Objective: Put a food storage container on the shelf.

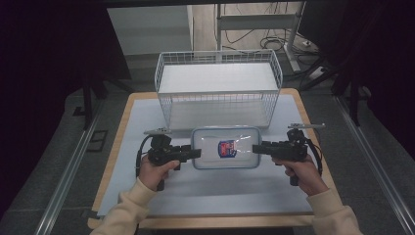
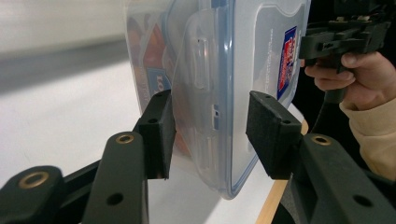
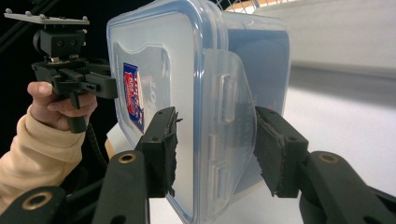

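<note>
Tongs are holding a clear plastic box (image 1: 225,147) with a blue-rimmed lid from its two short ends, the left tongs (image 1: 195,153) at one end and the right tongs (image 1: 258,148) at the other, so the box's long axis is running straight from one pair to the other. In the left gripper view the black pads (image 2: 161,133) are sitting on either side of the box's end latch, half-way wide and pinching the lid and base together; in the right gripper view the pads (image 3: 164,149) are doing the same at the far latch. Both pairs are pointing inward at each other, level, with the box spanning between them and its labelled lid facing up. Just beyond the box, away from the person, a white wire basket (image 1: 219,88) is standing on the desk (image 1: 147,112), its open top higher than the box's present level. Judging by this, the coming move is carrying the box forward and over the near wall of the basket, and both hands are equally near, so they need to be travelling together to keep the box level.
</note>
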### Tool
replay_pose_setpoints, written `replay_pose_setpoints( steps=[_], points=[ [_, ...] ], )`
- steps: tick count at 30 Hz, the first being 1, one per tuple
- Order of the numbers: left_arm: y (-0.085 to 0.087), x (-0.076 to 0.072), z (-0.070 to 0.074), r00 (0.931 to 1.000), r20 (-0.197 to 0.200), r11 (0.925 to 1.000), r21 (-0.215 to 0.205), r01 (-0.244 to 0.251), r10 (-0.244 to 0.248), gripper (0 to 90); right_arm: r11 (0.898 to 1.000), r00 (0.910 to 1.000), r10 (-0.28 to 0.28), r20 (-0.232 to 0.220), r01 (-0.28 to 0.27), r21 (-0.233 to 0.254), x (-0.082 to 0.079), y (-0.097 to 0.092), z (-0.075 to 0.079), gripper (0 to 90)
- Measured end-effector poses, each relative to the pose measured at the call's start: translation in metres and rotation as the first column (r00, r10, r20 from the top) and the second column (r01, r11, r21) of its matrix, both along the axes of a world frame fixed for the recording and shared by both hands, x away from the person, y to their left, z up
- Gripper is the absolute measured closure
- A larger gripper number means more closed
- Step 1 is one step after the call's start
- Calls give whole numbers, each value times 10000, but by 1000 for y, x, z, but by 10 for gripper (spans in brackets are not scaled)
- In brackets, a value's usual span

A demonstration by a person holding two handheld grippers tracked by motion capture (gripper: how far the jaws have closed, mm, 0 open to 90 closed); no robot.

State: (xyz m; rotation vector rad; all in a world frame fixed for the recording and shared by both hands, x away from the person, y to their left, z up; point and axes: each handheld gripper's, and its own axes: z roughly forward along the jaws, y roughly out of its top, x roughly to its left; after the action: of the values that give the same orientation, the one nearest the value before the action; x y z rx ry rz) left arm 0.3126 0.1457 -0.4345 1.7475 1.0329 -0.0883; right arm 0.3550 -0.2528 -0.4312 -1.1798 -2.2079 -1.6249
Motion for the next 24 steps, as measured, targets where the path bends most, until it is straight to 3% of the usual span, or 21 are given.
replay_pose_setpoints(
  steps=[9,24],
  points=[
    [1,6,19,9994,341,10000,55,20,-22,530,10000,9991,-44,433,42,52,5,0,19,512],
    [7,16,42,9977,658,9998,-28,-187,188,526,10000,9970,-34,778,32,29,17,9,45,510]
  ],
)
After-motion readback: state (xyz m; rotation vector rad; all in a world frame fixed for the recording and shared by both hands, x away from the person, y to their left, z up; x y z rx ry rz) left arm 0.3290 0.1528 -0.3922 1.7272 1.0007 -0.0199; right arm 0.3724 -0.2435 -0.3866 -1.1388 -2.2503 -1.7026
